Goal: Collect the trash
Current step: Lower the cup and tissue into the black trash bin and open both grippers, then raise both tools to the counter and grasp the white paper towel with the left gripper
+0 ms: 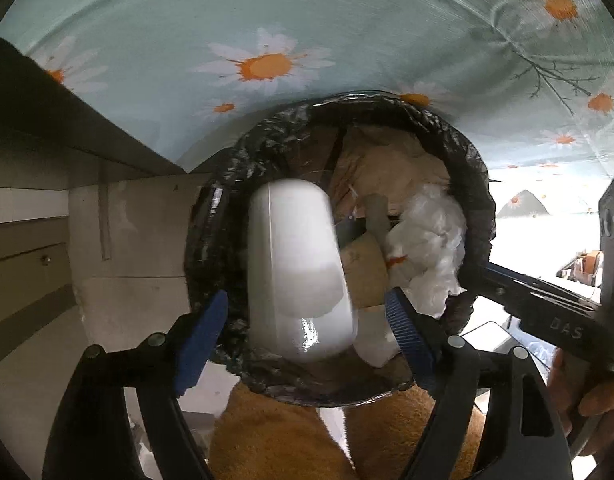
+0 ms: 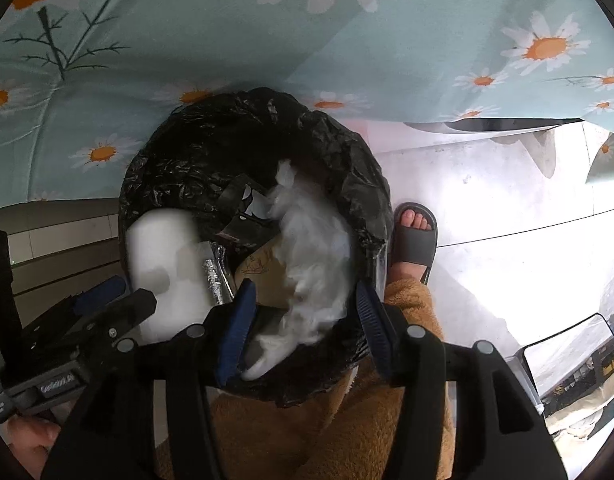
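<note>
Both claws are hanging over a trash bin lined with a black bag (image 1: 473, 148), looking pretty much straight down into it.

The left claw (image 1: 307, 320) is spread wide, and a white plastic bottle (image 1: 299, 280) sits between its blue fingers (image 1: 403, 328) without either one touching it. The bottle is blurred and looks to be over the left part of the bin's mouth; can't say for sure whether it's resting on the other junk or in mid-air. From the right wrist view the same bottle (image 2: 163, 256) shows at the bin's left edge, just beside the left claw's tip.

The right claw (image 2: 303, 320) is released too, fingers well apart, nothing between them. It's right above a crumpled white plastic bag (image 2: 311, 248) that fills the right side of the bin.

Other stuff in the bin: brown paper or cardboard (image 1: 387, 164) toward the back, a tan piece with a printed drawing (image 2: 263, 272) in the middle, and something silvery and foil-like (image 2: 215, 280) next to the bottle.

Behind the bin hangs a light blue daisy-print cloth (image 1: 267, 64). To the bin's right there's a foot in a grey slide sandal (image 2: 413, 236) on a pale floor (image 2: 507, 200), and fuzzy orange-brown trousers (image 2: 307, 432) show below both claws.
</note>
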`<state>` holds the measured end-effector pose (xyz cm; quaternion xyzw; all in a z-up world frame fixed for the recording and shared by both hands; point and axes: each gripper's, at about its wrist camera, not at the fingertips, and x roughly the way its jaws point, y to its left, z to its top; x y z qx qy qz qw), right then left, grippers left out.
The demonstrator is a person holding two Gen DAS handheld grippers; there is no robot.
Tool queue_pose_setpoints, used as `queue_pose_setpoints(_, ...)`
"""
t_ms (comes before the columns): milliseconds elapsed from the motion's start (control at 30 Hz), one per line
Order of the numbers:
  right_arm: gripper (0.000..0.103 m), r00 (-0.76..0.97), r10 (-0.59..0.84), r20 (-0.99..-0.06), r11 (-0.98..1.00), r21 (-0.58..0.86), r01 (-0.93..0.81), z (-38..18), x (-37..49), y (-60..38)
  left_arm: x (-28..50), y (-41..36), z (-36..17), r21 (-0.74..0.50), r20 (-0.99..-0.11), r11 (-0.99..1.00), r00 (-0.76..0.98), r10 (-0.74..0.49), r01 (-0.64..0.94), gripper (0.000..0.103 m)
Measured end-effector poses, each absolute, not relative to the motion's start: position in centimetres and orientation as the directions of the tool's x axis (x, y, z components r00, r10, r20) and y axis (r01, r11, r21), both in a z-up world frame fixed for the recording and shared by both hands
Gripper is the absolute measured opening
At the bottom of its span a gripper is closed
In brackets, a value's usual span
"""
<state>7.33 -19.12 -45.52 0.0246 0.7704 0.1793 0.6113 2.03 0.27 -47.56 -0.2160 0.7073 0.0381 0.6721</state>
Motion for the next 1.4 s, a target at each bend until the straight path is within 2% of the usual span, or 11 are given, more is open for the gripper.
queue_pose_setpoints(267, 0.053, -0.238, 0.309, -0.921, 0.903, 0.363, -0.232, -41.6, 7.1, -18.7, 1.2, 1.1, -45.5, -0.218, -0.975, 0.928, 0.020, -0.222, -0.302, 0.079)
queue_pose_setpoints(567, 0.053, -0.177, 0.354, -0.919, 0.823, 0.395, -0.408, -32.4, 5.4, -18.4, -1.7, 2.5, -37.3, -0.292, -0.956, 0.918, 0.123, -0.268, -0.270, 0.079)
queue_pose_setpoints(833, 0.054, -0.055, 0.465, -0.884, 0.746, 0.424, -0.514, -21.0, 5.4, -19.4, -3.0, 4.1, -26.7, -0.327, -0.932, 0.907, 0.253, -0.262, -0.265, 0.079)
queue_pose_setpoints(900, 0.056, -0.016, 0.495, -0.868, 0.739, 0.431, -0.518, -18.5, 5.9, -19.6, -2.7, 4.4, -24.1, -0.340, -0.919, 0.902, 0.298, -0.259, -0.265, 0.079)
queue_pose_setpoints(1000, 0.065, 0.016, 0.543, -0.840, 0.726, 0.459, -0.513, -15.4, 6.9, -19.6, -1.8, 4.5, -19.8, -0.342, -0.895, 0.909, 0.379, -0.237, -0.239, 0.079)
queue_pose_setpoints(1100, 0.066, 0.092, 0.597, -0.797, 0.700, 0.461, -0.545, -11.2, 8.3, -19.2, -0.6, 4.4, -15.9, -0.319, -0.870, 0.925, 0.451, -0.201, -0.204, 0.079)
queue_pose_setpoints(1400, 0.068, 0.253, 0.658, -0.710, 0.681, 0.416, -0.603, -5.3, 12.8, -18.9, 5.1, 3.4, -7.2, -0.240, -0.805, 0.959, 0.583, -0.110, -0.151, 0.081)
